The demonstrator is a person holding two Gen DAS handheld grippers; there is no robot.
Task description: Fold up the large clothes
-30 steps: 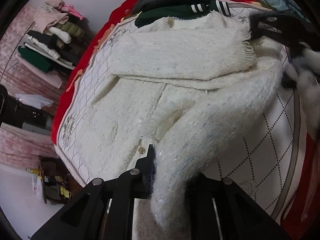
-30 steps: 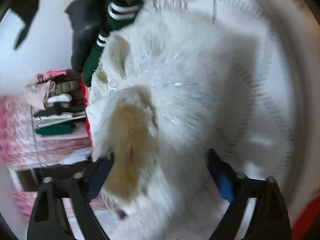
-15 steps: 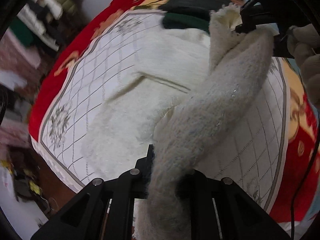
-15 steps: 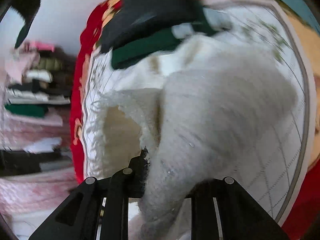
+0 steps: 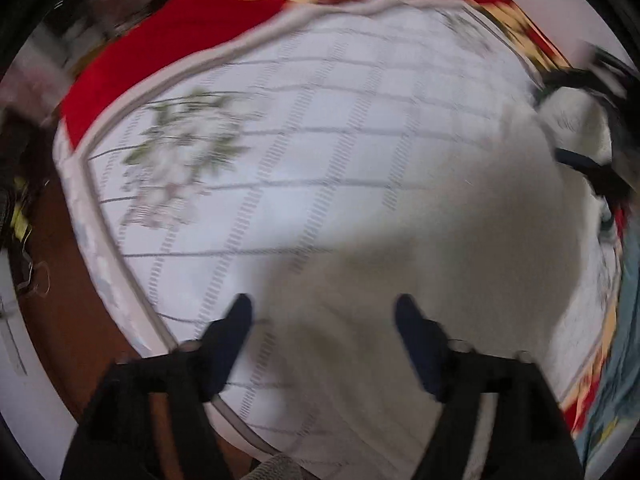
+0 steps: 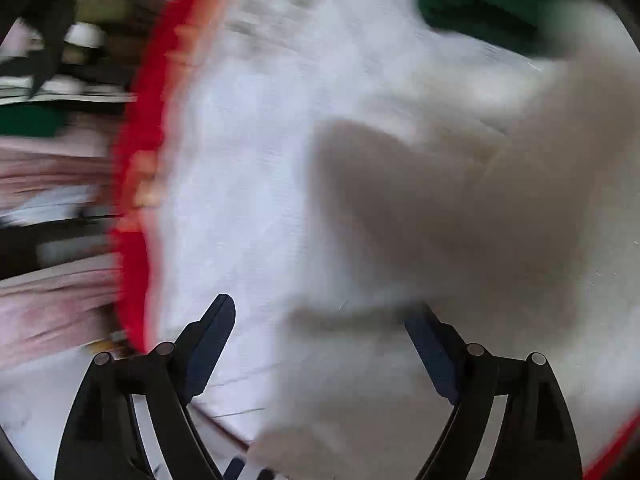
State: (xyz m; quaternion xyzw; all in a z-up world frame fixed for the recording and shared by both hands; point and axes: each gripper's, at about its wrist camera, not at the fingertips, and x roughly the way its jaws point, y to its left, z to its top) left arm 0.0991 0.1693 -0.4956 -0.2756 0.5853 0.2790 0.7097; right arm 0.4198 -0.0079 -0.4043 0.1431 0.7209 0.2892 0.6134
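Both claws spread apart, left claw [image 5: 322,320] and right claw [image 6: 324,320], gripping nothing. White fuzzy sweater [image 5: 460,240] bunched on the bed's quilt [image 5: 300,140], right side. Seemingly part-folded; squaring up probably left, blur hiding detail.

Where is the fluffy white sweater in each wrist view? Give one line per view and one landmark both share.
Left wrist: the white sweater fills the lower centre and right, reaching between the open left gripper.
Right wrist: it fills the centre and right, blurred, reaching the open right gripper.
Shared landmark: the red blanket edge beside the white quilted cover.
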